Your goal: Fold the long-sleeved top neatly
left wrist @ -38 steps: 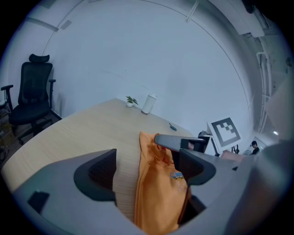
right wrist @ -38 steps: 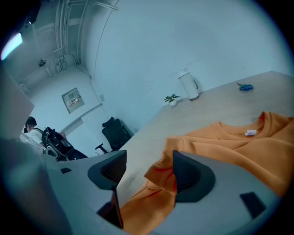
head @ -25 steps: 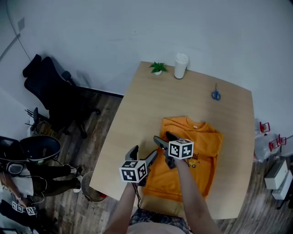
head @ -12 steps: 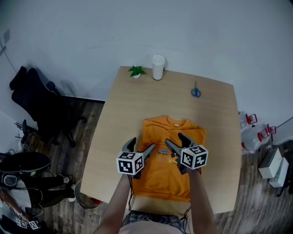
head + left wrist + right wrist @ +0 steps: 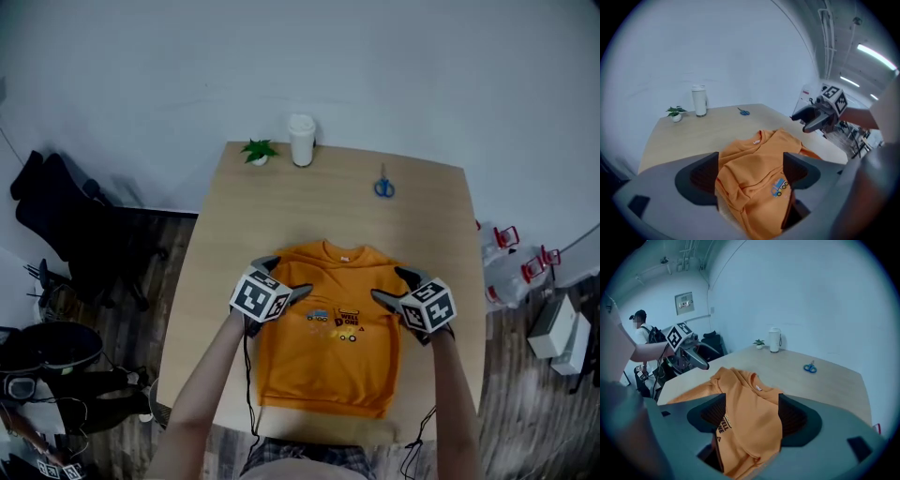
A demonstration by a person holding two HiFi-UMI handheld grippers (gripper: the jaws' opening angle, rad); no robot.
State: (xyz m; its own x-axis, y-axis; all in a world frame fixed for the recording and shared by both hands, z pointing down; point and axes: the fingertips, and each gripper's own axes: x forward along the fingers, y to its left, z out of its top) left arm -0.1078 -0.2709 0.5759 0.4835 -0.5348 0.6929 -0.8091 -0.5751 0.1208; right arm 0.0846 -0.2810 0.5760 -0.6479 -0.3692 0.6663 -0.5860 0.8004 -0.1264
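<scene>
Left gripper (image 5: 284,278), jaws wide, and right gripper (image 5: 395,287), empty jaws just opening further, hover over opposite sides of the orange top (image 5: 323,361), probably to seize both edges.

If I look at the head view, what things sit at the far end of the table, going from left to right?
Small green potted plant → tall white lidded cup → blue-handled scissors
</scene>
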